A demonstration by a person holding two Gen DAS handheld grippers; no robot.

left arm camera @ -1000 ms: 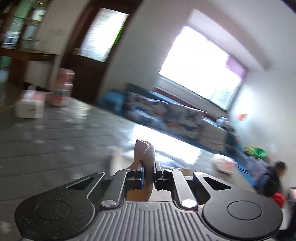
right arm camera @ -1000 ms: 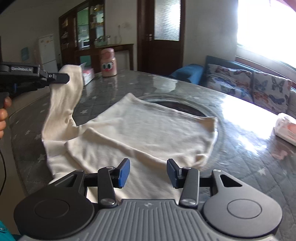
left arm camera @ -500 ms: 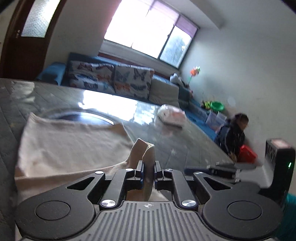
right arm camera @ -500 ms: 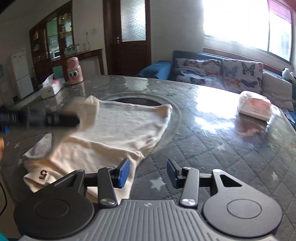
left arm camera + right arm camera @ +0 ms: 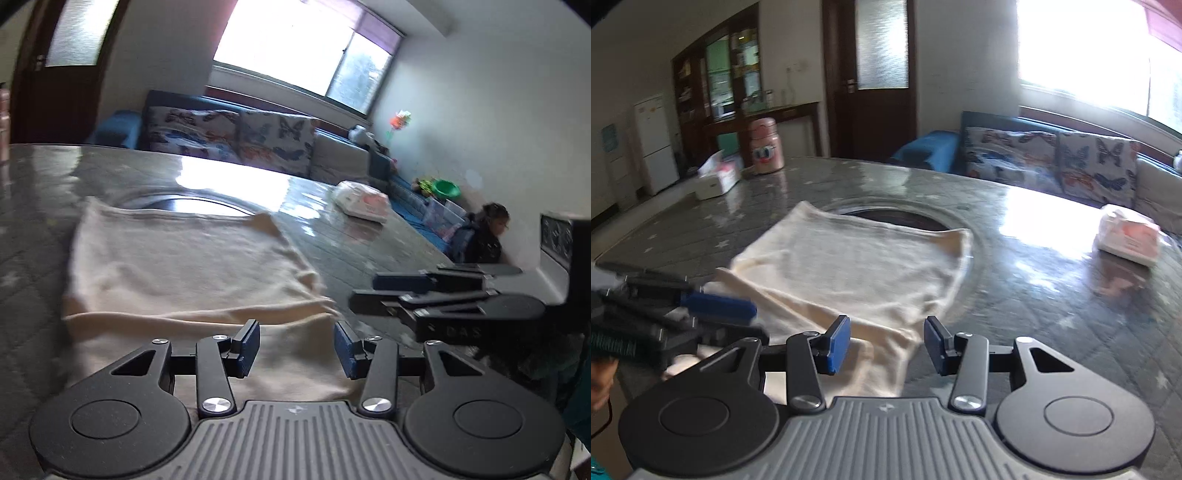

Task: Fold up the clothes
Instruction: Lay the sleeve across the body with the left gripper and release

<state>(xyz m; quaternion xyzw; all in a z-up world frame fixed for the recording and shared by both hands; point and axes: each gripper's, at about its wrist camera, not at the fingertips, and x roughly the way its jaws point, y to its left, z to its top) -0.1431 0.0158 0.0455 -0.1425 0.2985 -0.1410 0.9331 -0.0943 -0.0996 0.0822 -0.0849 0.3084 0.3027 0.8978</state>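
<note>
The cream shirt (image 5: 857, 266) lies spread on the grey quilted tabletop (image 5: 1052, 295), its far hem at the rim of the round inset (image 5: 897, 216) in the middle and its near part doubled over toward the camera, so that a folded band runs across the front. Risk 1: the freshly laid fold has nothing weighing it down; judged from the loose ridge along its edge, it may spring back or slide on the glossy cover if a tool brushes it on the way out. Risk 2: the 2 tools sit close together at the near edge of the cloth, so a sideways move by either could knock the other or drag the layer beneath. Risk 3: the near edge appears to sit at the tabletop's border, where a tug could pull the cloth off. The left tool (image 5: 297, 347) points downward over the near part of the shirt; its jaws are opening, the blue pads stand apart and no cloth is pinched between them, so the shirt is released. The right tool (image 5: 886, 345) hovers over the near right corner of the shirt, tilted down, its pads parted and gripping nothing. In the right wrist view the left tool appears low at the left, with part of a hand (image 5: 600, 380) behind it. A wrapped packet (image 5: 1128, 236) lies well apart on the right.
</note>
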